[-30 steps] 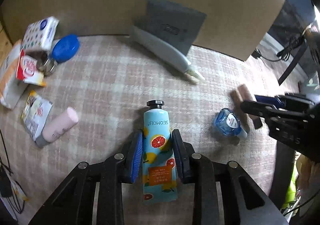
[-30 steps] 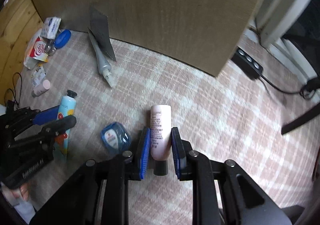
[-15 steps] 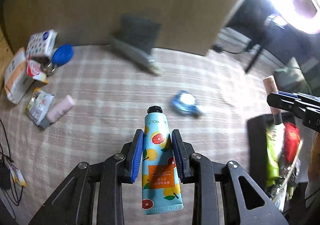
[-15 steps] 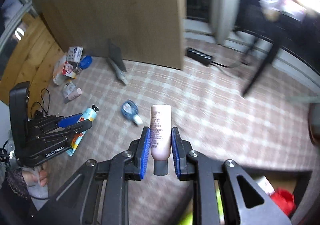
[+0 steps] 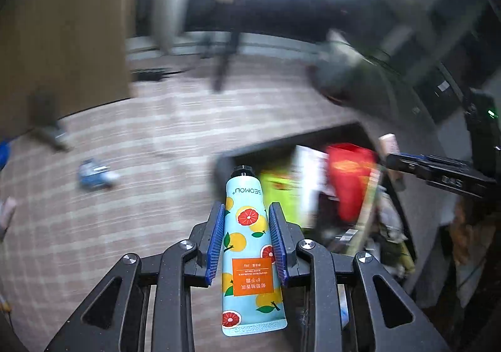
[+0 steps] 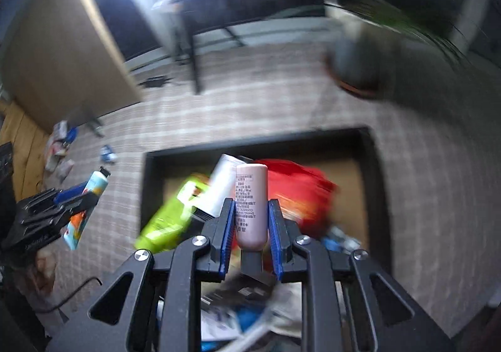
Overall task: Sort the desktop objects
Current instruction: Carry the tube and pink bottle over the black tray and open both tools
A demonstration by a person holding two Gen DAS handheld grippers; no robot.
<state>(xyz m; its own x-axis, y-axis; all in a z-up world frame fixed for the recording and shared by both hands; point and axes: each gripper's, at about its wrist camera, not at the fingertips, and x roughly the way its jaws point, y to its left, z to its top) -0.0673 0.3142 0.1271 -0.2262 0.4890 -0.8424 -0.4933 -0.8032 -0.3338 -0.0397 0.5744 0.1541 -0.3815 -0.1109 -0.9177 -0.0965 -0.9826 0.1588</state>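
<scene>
- Closest in the left wrist view, the left claw [image 5: 247, 237] has its blue pads pinching a hand cream tube [image 5: 249, 253], light blue with grapefruit prints, black cap pointing away, raised clear of the checked cloth [image 5: 131, 195].
- Likewise, in the right wrist view the right claw [image 6: 249, 231] is clamped on a pale pink bottle [image 6: 251, 205], its dark cap end toward the camera.
- Just beyond and below both claws lies a black-rimmed box [image 6: 371, 164] on the cloth (its contents are smeared by blur): a lime-green packet [image 6: 169, 217], a white tube [image 6: 219, 189], a red bag [image 6: 297, 189] and other pieces I cannot make out.
- The pink bottle hangs over the box; the cream tube sits over the cloth at the box's left rim.
- Further out on the cloth lies a small blue item [image 5: 94, 172], well apart from the box.
- Farthest back, a cluster of small packages [image 6: 59, 148] lies by a tall brown panel [image 6: 62, 64], and a grey pot [image 6: 360, 48] stands far right.
</scene>
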